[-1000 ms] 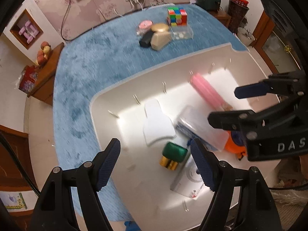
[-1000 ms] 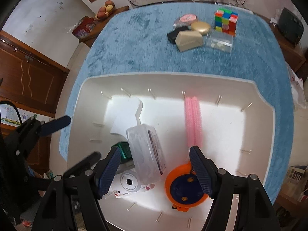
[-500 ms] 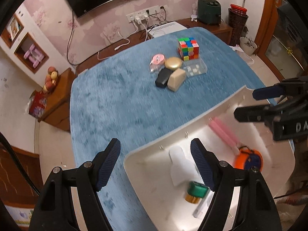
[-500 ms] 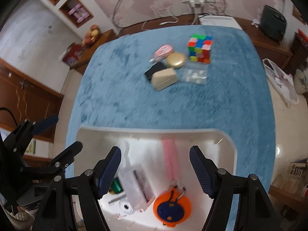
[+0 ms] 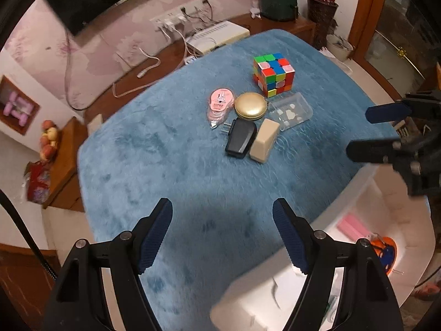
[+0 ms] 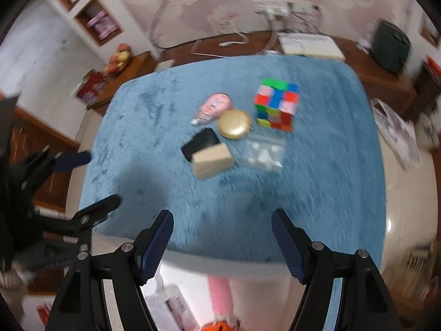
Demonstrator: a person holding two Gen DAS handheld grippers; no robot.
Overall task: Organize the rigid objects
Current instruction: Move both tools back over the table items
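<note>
On the blue cloth [image 5: 171, 149] lies a cluster: a colour cube [image 5: 273, 74] [image 6: 276, 104], a pink tape dispenser [image 5: 220, 102] [image 6: 213, 106], a gold round case [image 5: 250, 105] [image 6: 234, 123], a black plug adapter [image 5: 240, 137] [image 6: 200, 144], a beige box [image 5: 264, 140] [image 6: 212, 160] and a clear box [image 5: 290, 111] [image 6: 264, 153]. My left gripper [image 5: 222, 237] is open and empty above the cloth. My right gripper [image 6: 222, 244] is open and empty, also seen in the left wrist view [image 5: 372, 129]. The white bin [image 5: 278, 284] sits near, holding a pink item [image 5: 354, 227] [image 6: 219, 289] and an orange item [image 5: 386, 251].
A wooden sideboard behind the table carries a white device [image 5: 217, 37] and cables. A green appliance [image 5: 278, 0] and a dark basket [image 5: 321, 7] stand at the back right. A low cabinet with fruit [image 5: 49, 140] is at the left.
Both grippers have pulled back and tilted up from over the white bin; the bin has slid to the frames' bottom and the cluster on the cloth now fills the centre. Both stayed open.
</note>
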